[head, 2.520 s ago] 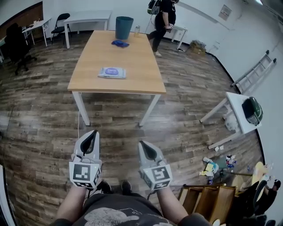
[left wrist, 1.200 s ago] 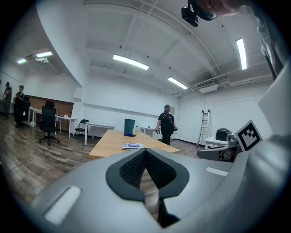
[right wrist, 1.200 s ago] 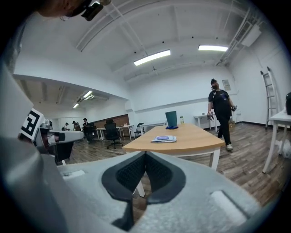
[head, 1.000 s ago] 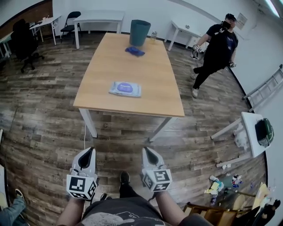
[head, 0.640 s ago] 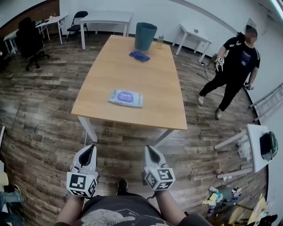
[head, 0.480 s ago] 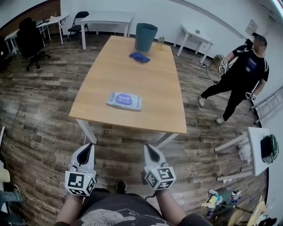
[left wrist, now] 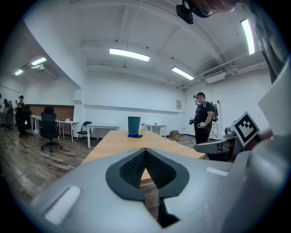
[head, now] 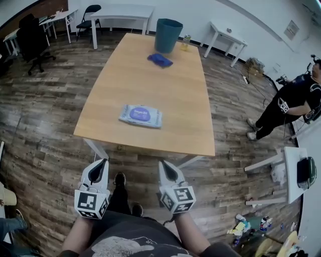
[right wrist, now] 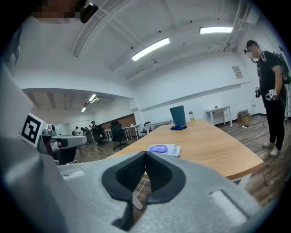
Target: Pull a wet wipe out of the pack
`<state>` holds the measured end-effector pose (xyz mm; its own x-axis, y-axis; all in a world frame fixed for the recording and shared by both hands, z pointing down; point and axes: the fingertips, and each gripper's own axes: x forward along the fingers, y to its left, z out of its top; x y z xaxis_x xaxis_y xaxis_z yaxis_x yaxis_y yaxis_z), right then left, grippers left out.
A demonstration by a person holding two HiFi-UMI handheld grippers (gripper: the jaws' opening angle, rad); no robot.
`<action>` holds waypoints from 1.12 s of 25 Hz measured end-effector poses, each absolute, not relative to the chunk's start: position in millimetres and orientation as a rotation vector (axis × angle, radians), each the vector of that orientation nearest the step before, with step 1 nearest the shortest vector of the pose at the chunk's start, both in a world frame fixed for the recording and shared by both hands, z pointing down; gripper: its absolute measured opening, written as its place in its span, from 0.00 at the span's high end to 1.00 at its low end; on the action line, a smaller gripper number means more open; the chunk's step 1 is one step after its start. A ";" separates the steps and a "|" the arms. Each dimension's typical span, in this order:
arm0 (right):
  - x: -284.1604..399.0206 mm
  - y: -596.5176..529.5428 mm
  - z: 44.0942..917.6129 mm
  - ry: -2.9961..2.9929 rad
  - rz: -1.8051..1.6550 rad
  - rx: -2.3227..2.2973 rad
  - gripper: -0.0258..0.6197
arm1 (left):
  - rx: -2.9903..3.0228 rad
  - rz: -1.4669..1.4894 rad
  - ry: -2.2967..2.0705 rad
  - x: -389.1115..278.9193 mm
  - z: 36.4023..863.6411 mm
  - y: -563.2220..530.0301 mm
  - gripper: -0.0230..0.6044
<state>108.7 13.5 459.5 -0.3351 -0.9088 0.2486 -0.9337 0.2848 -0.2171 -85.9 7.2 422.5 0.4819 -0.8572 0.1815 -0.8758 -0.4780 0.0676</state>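
A flat pale wet wipe pack (head: 141, 115) with a purple round label lies on the near half of the long wooden table (head: 170, 75); it also shows in the right gripper view as the pack (right wrist: 164, 149). Both grippers hang over the floor short of the table's near edge. My left gripper (head: 101, 163) is shut with nothing in it, jaws touching (left wrist: 145, 150). My right gripper (head: 163, 164) is shut and empty too (right wrist: 146, 154). The pack is hidden from the left gripper view.
A teal bin (head: 168, 35), a blue cloth (head: 160, 59) and a small bottle (head: 186, 39) stand at the table's far end. A person in black (head: 293, 103) stands to the right. Chairs and white tables (head: 120, 11) line the back; clutter lies at right.
The table and pack have come nearer and lower in the head view as I walked toward them. The person in black moved farther right. Both grippers stayed shut.
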 end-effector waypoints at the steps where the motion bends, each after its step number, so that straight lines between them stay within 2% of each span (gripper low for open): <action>1: 109.5 9.2 462.4 -2.442 0.507 1.776 0.97 | 2.558 0.190 -1.503 -85.8 428.8 -0.2 0.93; 15: 115.3 -117.3 460.3 -2.298 0.488 1.874 0.97 | 2.607 0.239 -1.288 -67.6 449.5 -144.8 0.93; 28: 101.3 -167.0 471.7 -2.185 0.526 1.935 0.97 | 2.660 0.336 -1.046 -50.5 489.6 -199.8 0.93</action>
